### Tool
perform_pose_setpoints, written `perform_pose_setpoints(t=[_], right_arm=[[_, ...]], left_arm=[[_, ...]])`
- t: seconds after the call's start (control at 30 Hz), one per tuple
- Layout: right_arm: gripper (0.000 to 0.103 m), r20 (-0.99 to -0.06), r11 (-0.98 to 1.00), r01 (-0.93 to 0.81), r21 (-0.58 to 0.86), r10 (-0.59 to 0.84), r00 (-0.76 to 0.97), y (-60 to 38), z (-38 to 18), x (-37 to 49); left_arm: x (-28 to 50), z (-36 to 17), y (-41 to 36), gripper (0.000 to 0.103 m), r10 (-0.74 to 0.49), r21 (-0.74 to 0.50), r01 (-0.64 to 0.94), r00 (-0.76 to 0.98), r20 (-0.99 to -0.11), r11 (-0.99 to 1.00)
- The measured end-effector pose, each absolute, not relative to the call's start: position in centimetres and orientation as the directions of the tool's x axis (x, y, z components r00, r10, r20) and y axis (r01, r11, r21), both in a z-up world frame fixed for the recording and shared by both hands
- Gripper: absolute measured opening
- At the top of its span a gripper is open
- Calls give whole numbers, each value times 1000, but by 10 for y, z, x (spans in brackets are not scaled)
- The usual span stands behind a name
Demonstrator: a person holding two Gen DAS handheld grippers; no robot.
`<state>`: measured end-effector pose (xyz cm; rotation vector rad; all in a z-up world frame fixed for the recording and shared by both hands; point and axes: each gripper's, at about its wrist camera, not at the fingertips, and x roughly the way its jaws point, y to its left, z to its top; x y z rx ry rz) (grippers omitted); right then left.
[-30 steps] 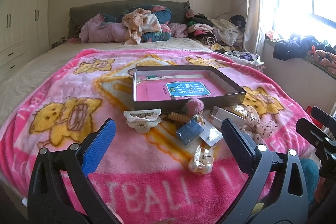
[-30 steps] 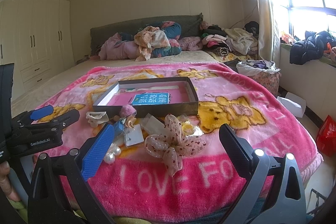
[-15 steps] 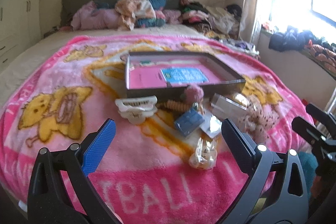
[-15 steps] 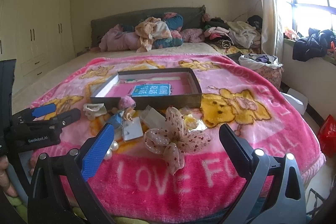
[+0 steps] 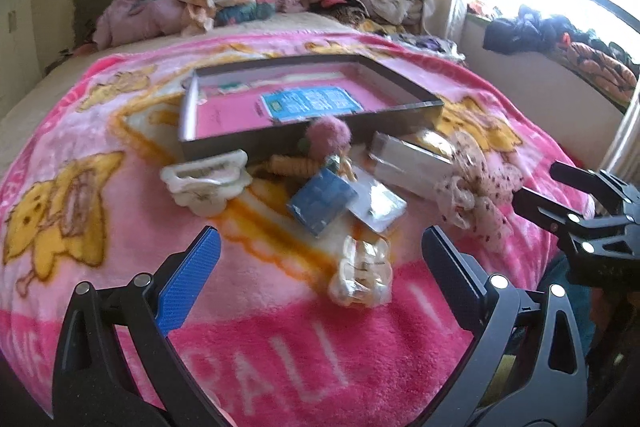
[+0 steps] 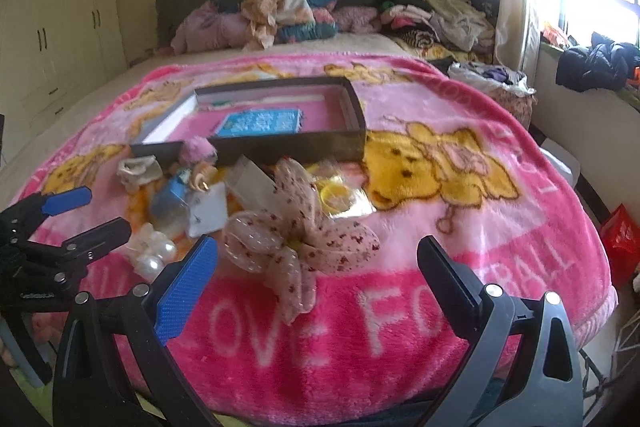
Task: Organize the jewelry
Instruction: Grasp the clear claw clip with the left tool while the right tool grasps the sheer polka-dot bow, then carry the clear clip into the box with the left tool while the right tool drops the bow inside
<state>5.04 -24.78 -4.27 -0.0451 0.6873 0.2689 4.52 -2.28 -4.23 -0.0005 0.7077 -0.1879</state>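
Observation:
A shallow dark box (image 5: pixel 400 115) (image 6: pixel 352 143) with a pink floor lies on the pink blanket. In front of it sits a heap of accessories: a white claw clip (image 5: pixel 206 181), a pink pompom tie (image 5: pixel 328 135), a blue card (image 5: pixel 322 201), a bag of pearls (image 5: pixel 362 273) (image 6: pixel 154 255), a spotted fabric bow (image 6: pixel 296 247) (image 5: pixel 476 195) and a yellow bangle (image 6: pixel 336 197). My left gripper (image 5: pixel 320 279) hangs open just short of the pearl bag. My right gripper (image 6: pixel 316 277) is open around the near end of the bow, not touching it.
Piled clothes and bedding (image 6: pixel 280 11) lie at the headboard and along the window sill (image 6: pixel 592 67). Wardrobes (image 6: pixel 60 27) stand at left. The blanket's near edge (image 6: pixel 360 387) drops off the bed below me. A red bag (image 6: pixel 620 239) sits on the floor at right.
Both grippers have moved forward and down toward the heap, so the items look larger and nearer. Both stay open; nothing has been taken hold of.

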Motion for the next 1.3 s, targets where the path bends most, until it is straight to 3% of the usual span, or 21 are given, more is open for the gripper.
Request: perform_pose_setpoints(t=[0.2,0.27,0.33,0.4,0.47,0.5,0.57,0.77,1.3], right_arm=[[97,-703,960,-268,80,245,668,-250,-59,71],[97,-720,961,-260,93,246,649,-251,-62,77],[96,-732,961,-257,102,247,635,-252,-65,84],[89,-740,961,-252,113,251,624,-253,-67,88],[78,-749,961,-246,128,256,612,-256,-69,93],[74,-750,959,-248,135,262,607,-257,-70,94],[52,-751,955,-255,149,277,600,-257,-71,96],[8,-736,945,-270,183,313,600,-261,-68,95],[5,-624,942,-256,216,335,706,-290,-23,87]], left_arm=[[57,-58,-33,87,-206,-70,223,679,-705,972],[60,-62,-38,75,-220,-70,247,658,-720,967],[64,-67,-44,69,-233,-70,270,637,-735,960],[66,-72,-49,63,-246,-75,290,615,-749,954],[66,-76,-54,46,-259,-79,311,596,-760,947],[67,-77,-55,45,-257,-74,316,593,-763,946],[66,-78,-59,32,-259,-66,328,591,-764,942],[62,-74,-67,29,-276,-54,362,597,-753,931],[92,-27,-45,28,-281,-97,289,705,-651,952]])
